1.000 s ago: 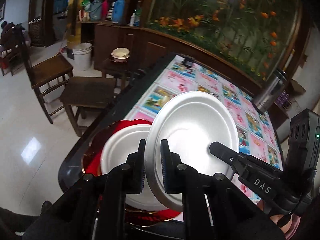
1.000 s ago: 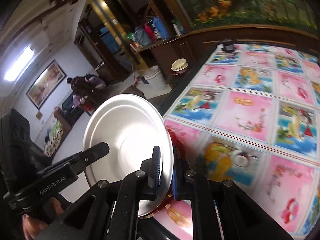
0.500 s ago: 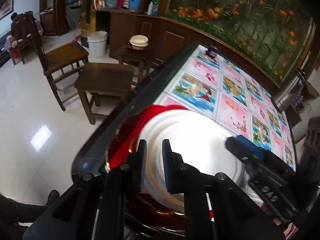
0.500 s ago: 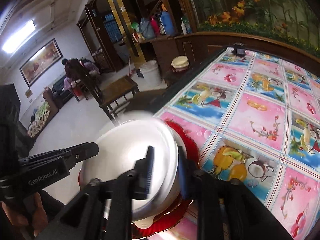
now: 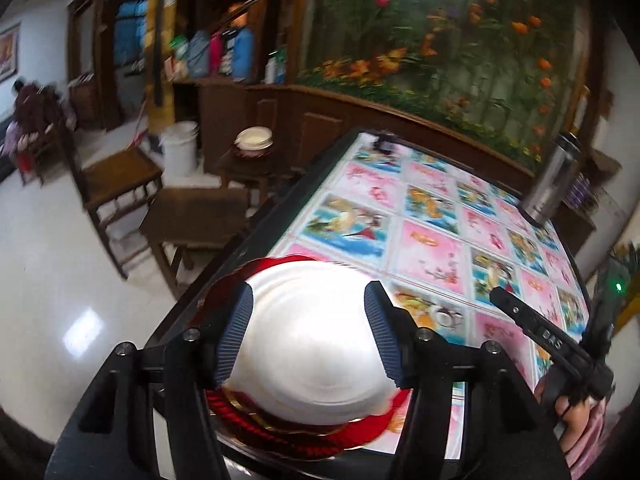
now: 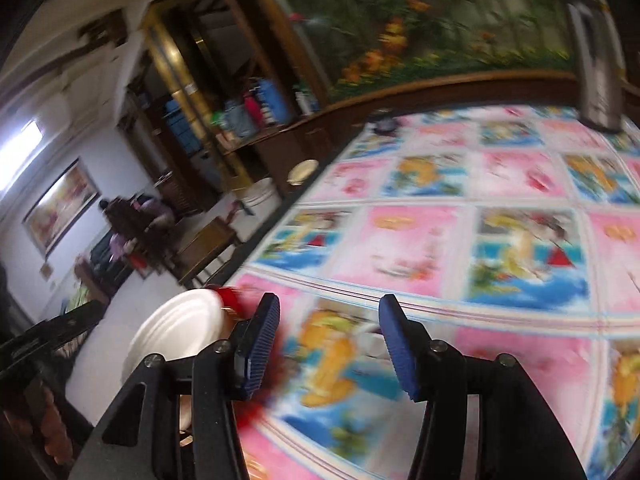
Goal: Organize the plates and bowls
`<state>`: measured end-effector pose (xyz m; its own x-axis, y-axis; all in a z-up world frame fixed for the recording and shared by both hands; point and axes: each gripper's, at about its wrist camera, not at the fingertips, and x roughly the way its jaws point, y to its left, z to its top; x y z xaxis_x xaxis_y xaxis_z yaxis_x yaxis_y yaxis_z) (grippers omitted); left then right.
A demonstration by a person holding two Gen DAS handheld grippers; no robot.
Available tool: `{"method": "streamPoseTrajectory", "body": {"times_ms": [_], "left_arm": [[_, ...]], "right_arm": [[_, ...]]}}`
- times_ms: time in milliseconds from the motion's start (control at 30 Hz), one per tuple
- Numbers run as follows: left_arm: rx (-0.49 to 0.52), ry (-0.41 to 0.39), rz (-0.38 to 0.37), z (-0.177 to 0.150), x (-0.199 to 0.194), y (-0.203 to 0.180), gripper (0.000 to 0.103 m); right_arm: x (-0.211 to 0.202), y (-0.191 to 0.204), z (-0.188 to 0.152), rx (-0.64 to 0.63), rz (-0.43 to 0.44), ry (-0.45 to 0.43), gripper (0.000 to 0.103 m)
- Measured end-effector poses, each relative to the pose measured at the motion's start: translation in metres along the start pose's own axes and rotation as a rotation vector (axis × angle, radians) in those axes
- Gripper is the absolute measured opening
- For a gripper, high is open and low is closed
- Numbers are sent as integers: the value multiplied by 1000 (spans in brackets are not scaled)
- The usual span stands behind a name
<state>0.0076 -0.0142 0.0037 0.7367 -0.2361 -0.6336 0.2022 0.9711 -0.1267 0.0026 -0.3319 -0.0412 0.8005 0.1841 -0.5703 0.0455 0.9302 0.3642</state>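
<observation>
A white plate (image 5: 312, 344) lies on top of a stack that rests on a red, gold-edged plate (image 5: 304, 436) at the table's near corner. My left gripper (image 5: 310, 334) hovers over the stack with its jaws opening; the pads stand clear on either side of the white plate and press on nothing. In the right wrist view the same white plate (image 6: 176, 340) sits at the lower left with a bit of red rim (image 6: 229, 293) behind it. My right gripper (image 6: 326, 344) is over the patterned tablecloth to the right of the stack, its jaws opening with nothing between them.
The table (image 5: 432, 240) carries a pink and blue picture cloth and has a dark edge. A steel flask (image 5: 550, 180) stands at its far right, a small dark object (image 5: 384, 145) at the far end. Wooden chairs (image 5: 120, 184), a white bucket (image 5: 180, 148) and a stool with a bowl (image 5: 254, 140) stand left.
Both grippers held the white plate tilted up by its rim, lowered it onto the stack and let go. Both have opened, and the right one has swung away to the right.
</observation>
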Motion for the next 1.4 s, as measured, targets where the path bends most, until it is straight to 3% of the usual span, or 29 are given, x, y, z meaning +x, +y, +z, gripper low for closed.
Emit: {"method": "streamPoseTrajectory", "body": {"times_ms": [67, 133, 233, 300, 367, 433, 467, 533, 667, 767, 833, 1000, 1133, 1233, 1400], "left_arm": [[32, -17, 4, 1, -3, -10, 59], [68, -53, 43, 7, -9, -16, 61], [83, -134, 227, 28, -20, -5, 80], [33, -173, 349, 44, -29, 16, 84], [-27, -201, 416, 55, -39, 34, 84], [-76, -264, 430, 58, -54, 44, 85], [-79, -290, 413, 57, -59, 43, 87], [-40, -301, 339, 52, -60, 26, 89], [84, -234, 123, 38, -42, -32, 89], [181, -161, -16, 25, -24, -80, 89], [218, -130, -87, 17, -14, -107, 89], [285, -124, -146, 2, 0, -155, 89], [287, -106, -201, -8, 6, -177, 89], [277, -92, -241, -12, 8, -184, 89], [253, -98, -228, -13, 6, -180, 89]], "right_arm": [[-12, 0, 0, -18, -76, -14, 54], [-27, 19, 5, -84, -58, -51, 54], [-59, 73, 19, -234, -30, -161, 57], [-75, 112, 36, -294, -2, -211, 80], [-84, 146, 47, -375, 53, -192, 86], [-92, 158, 52, -437, 114, -167, 86], [-96, 152, 52, -429, 109, -174, 86], [-98, 119, 53, -369, 18, -195, 86], [-97, 22, 52, -143, -167, -158, 86], [-112, -31, 42, -71, -305, -167, 86], [-124, -53, 34, -43, -340, -176, 86], [-148, -93, 10, -10, -443, -208, 87], [-151, -117, -3, 29, -470, -197, 87], [-149, -121, -11, 23, -476, -183, 87], [-141, -109, -14, -23, -467, -168, 87]]}}
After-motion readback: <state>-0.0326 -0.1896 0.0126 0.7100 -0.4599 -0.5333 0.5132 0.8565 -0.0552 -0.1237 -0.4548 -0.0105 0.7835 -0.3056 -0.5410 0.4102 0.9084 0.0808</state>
